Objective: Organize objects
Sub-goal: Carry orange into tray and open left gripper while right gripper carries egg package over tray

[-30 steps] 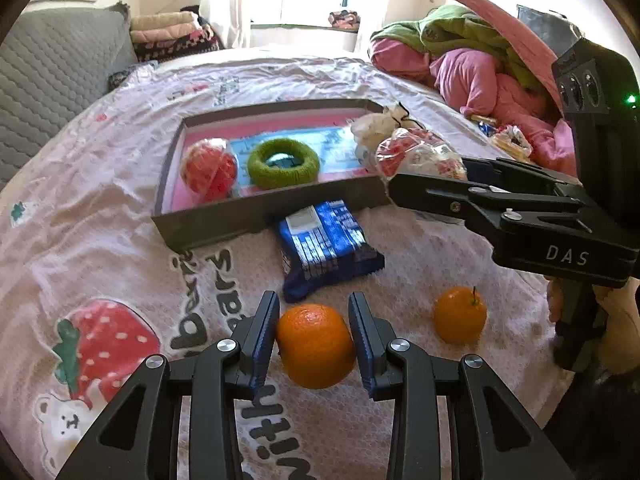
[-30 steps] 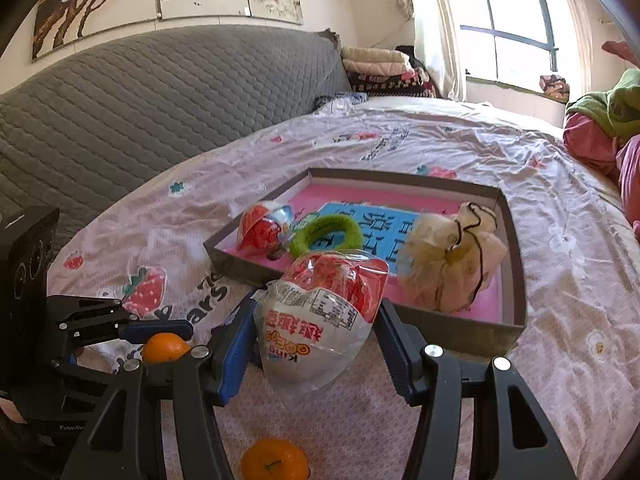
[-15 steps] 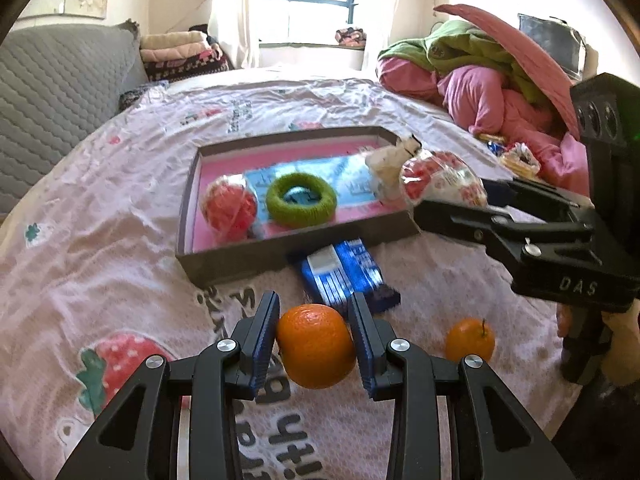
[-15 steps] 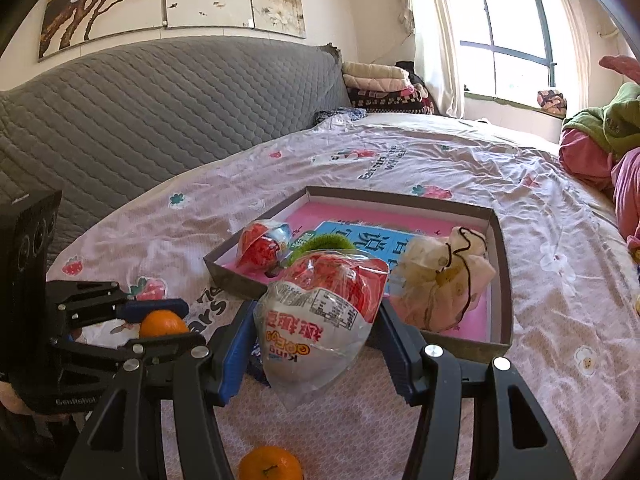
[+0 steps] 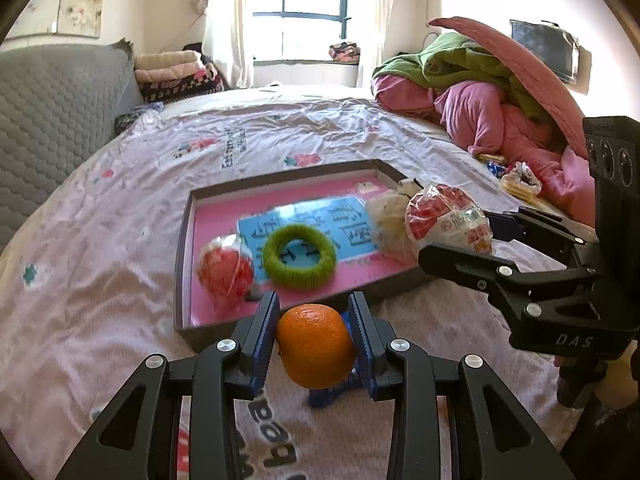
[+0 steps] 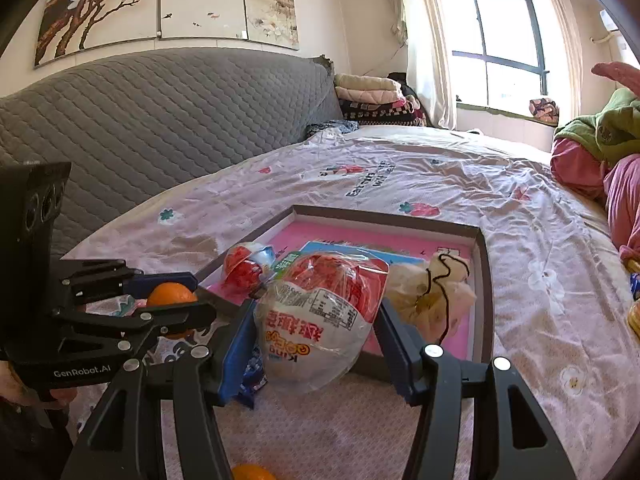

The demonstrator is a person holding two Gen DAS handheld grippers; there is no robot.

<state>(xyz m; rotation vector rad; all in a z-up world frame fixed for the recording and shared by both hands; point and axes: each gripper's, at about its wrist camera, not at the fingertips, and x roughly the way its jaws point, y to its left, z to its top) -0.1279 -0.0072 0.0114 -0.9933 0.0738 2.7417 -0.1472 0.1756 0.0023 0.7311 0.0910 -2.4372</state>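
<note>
My left gripper (image 5: 314, 340) is shut on an orange (image 5: 315, 345) and holds it above the bedspread, just in front of the grey tray (image 5: 182, 264). My right gripper (image 6: 316, 328) is shut on a red and white wrapped egg snack (image 6: 320, 316) near the tray's (image 6: 482, 280) front right corner. The snack also shows in the left wrist view (image 5: 446, 218). The tray's pink floor holds a second wrapped egg (image 5: 225, 270), a green ring (image 5: 299, 256) and a pale crumpled bag (image 6: 434, 292).
A blue snack packet (image 5: 332, 394) lies on the bedspread under the held orange. A second orange (image 6: 252, 473) lies under my right gripper. Pink and green bedding (image 5: 496, 92) is piled at the right. A grey quilted headboard (image 6: 160, 120) stands at the left.
Both grippers have risen with their loads and come closer to the tray. The blue packet has slipped under the held orange, and the loose orange has left the left view.
</note>
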